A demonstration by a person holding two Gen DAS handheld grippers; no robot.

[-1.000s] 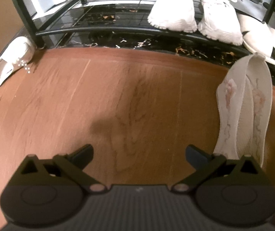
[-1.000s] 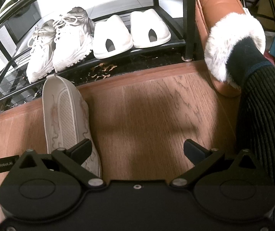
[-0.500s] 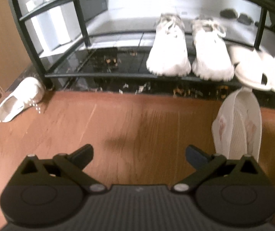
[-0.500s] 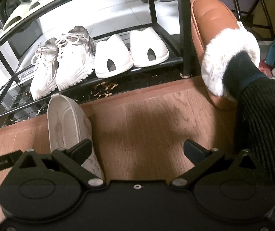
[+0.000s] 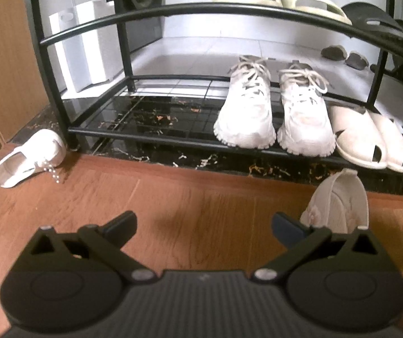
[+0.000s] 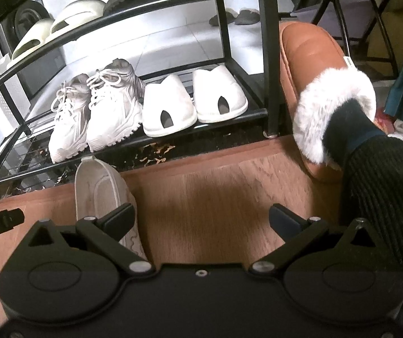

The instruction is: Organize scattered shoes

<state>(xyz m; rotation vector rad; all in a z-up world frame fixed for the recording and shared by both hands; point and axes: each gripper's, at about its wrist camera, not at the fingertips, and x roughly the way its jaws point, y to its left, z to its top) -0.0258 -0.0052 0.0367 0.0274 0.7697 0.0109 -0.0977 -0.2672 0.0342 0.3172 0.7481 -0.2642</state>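
Shoes lie scattered ahead: your left tool hangs wide open and empty, the overturned pale shoe just beside its right finger. Your right tool gapes empty too, that shoe behind its left finger, while another white shoe, seemingly bead-trimmed, lies far left by the rack.

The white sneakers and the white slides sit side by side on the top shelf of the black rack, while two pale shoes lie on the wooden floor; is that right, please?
Not quite: the white sneakers and white slides sit on the bottom shelf, not the top, as the left wrist view shows. Side by side is right, and the two pale shoes do lie on the wooden floor.
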